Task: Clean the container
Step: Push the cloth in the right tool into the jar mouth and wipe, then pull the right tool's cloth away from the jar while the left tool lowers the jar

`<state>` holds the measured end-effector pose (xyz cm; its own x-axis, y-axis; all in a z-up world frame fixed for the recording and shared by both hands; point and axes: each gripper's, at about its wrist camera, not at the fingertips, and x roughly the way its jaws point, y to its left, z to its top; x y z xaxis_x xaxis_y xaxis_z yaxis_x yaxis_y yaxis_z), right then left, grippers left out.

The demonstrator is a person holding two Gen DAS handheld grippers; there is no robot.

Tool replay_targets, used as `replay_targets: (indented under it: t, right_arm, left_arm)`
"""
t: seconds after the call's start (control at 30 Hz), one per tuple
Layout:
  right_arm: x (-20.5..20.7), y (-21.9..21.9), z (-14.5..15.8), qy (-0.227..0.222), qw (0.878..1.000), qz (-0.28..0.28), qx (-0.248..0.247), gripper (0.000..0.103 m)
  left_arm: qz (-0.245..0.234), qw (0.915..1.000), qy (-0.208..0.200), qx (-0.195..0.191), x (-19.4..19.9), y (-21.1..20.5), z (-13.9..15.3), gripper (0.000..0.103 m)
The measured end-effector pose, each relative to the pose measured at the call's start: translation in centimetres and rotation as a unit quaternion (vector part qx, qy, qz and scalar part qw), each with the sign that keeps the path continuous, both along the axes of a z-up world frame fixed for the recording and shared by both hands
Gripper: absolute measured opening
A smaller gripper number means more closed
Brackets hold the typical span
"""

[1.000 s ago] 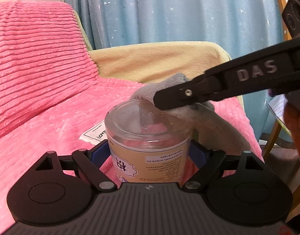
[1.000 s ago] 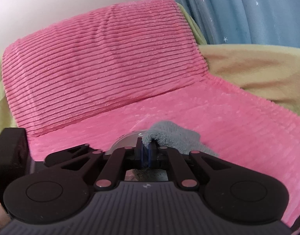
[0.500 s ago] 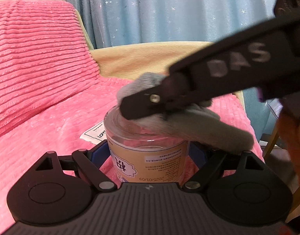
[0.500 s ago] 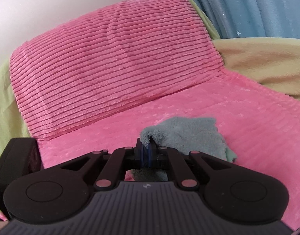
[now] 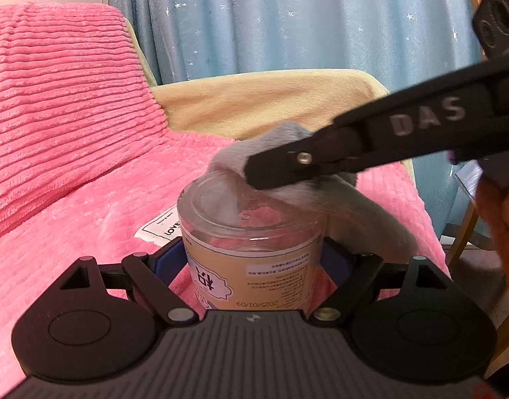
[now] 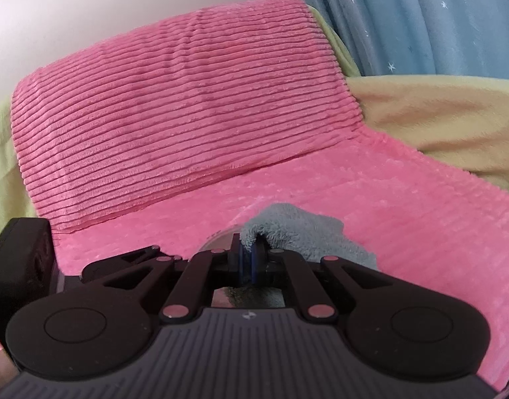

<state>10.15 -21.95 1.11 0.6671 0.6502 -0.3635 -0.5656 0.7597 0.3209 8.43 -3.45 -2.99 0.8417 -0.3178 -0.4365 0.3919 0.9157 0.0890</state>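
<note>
We hold the clear plastic jar (image 5: 251, 246) upside down between the blue pads of our left gripper (image 5: 254, 259), its jaws closed against the jar's two sides at the tan label; the printed date reads inverted, so the flat transparent base faces up. We judge this grip is there to steady the jar against the push of wiping, and it keeps the jar raised just above the pink blanket (image 5: 88, 226) on the sofa seat, close in front of the left wrist camera.

Our right gripper (image 6: 249, 259) comes in from the right with its jaws pinched nearly together on a fold of the grey microfibre cloth (image 5: 274, 139). The bunched end of the cloth rests on the far rim of the upturned base, while the loose remainder trails down the jar's right side. Holding the cloth by a short fold gives a firm wad to rub with, as we see it.

Through the clear wall we see only pink showing from behind; the jar looks empty, though the label hides its lower part. A white printed tag (image 5: 161, 226) lies on the blanket just beside the jar.
</note>
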Motion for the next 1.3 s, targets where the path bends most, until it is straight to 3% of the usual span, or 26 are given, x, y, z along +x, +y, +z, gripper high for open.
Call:
replay_targets:
  t: [0.17,0.37,0.53,0.83,1.1,1.3]
  right_arm:
    - [0.5,-1.4,-0.4,0.061,0.995,0.031,0.07,0.002]
    - [1.1,-5.2,-0.4,0.032,0.992,-0.08,0.093,0.003]
    - [2.2,-6.8,-1.8,0.056,0.987,-0.135,0.071,0.003]
    - [2.3,-5.9,-1.7,0.056,0.989,-0.129,0.051,0.003]
    - [2.6,-5.4,-1.9,0.061,0.989,-0.128,0.046,0.003]
    - [2.4,-4.0,-1.8,0.059,0.99,-0.117,0.046,0.003]
  left_arm:
    - [0.002,0.9999,0.01,0.009,0.0,-0.2,0.2,0.086]
    - [0.003,0.9997,0.014,0.021,-0.3,-0.3,0.6,0.087]
    - [0.016,0.9997,0.015,-0.008,-0.1,0.6,1.2,0.091]
    - [0.031,0.9965,0.007,-0.077,1.1,1.0,1.3,0.095]
    - [0.016,0.9979,-0.006,-0.063,0.1,1.0,2.3,0.088]
    - [0.006,0.9995,0.004,-0.032,-3.0,2.1,3.7,0.085]
